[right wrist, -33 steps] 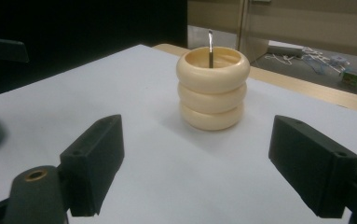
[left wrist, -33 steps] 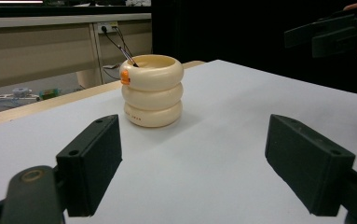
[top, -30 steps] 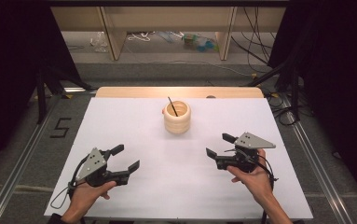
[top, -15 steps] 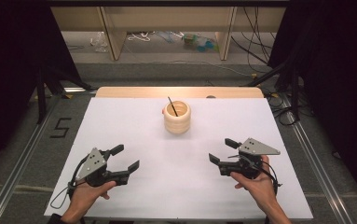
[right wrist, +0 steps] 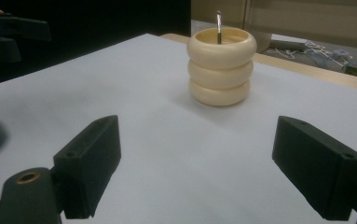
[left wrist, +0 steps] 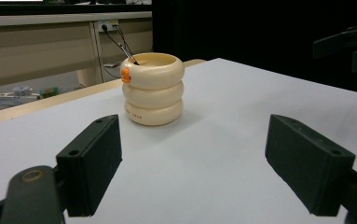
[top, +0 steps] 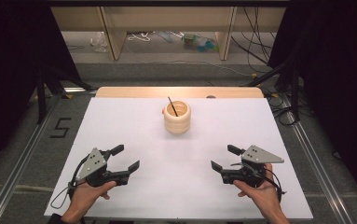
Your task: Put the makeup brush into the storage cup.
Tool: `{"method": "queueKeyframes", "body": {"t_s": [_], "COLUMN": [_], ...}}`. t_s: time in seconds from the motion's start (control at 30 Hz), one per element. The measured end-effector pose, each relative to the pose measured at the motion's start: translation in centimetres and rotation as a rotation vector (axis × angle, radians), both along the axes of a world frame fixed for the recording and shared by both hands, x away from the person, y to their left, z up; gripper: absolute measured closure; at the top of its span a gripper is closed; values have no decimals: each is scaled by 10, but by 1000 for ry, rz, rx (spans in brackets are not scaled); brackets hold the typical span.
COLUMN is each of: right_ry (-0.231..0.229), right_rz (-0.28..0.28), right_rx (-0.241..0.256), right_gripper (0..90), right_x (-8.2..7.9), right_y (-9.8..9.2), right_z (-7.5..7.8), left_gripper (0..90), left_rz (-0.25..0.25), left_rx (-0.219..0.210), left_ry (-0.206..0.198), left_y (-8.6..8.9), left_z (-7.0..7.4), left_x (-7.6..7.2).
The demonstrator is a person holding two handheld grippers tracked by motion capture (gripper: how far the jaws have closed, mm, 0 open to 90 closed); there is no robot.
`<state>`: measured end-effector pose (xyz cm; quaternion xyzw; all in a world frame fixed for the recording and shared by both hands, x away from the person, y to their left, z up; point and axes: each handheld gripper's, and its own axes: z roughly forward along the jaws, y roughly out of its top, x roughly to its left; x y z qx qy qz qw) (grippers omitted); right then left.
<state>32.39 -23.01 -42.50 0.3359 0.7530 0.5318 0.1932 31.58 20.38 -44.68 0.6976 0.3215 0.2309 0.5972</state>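
- Both tongs sit low at the near edge of the white table (top: 134, 121): the left gripper (top: 126, 157) at about 7 o'clock, the right gripper (top: 223, 157) at about 5 o'clock, each in a hand, jaws spread wide and holding nothing.
- Looking along either pair of jaws, bare table lies between them and the target.
- Up at 12 o'clock, well apart from both tongs, stands the cream holder (top: 176, 117), three stacked rounded rings, upright, with a thin dark stick (top: 172, 105) leaning out of its mouth and a small orange tab (left wrist: 125, 74) on its rim.
- It looks rigid, smooth and probably light, so a pinch on a bulge could slip; the groove between rings seems the safer hold.
- That slender stick would need a gentle, narrow pinch near its top.
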Motion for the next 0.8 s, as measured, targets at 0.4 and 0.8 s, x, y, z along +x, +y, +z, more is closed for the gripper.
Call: {"method": "queueKeyframes", "body": {"t_s": [0.4,0.8], "right_ry": [-9,-17], "right_rz": [-4,-13], "right_rx": [-16,-9], "right_gripper": [160,161], "right_x": [-6,-6], "right_y": [0,1], "right_z": [1,0], "left_gripper": [185,185], "left_rz": [-2,-2], "left_rx": [10,12], "left_ry": [-6,-7], "left_y": [0,0], "left_z": [0,0], "left_x": [1,1]}}
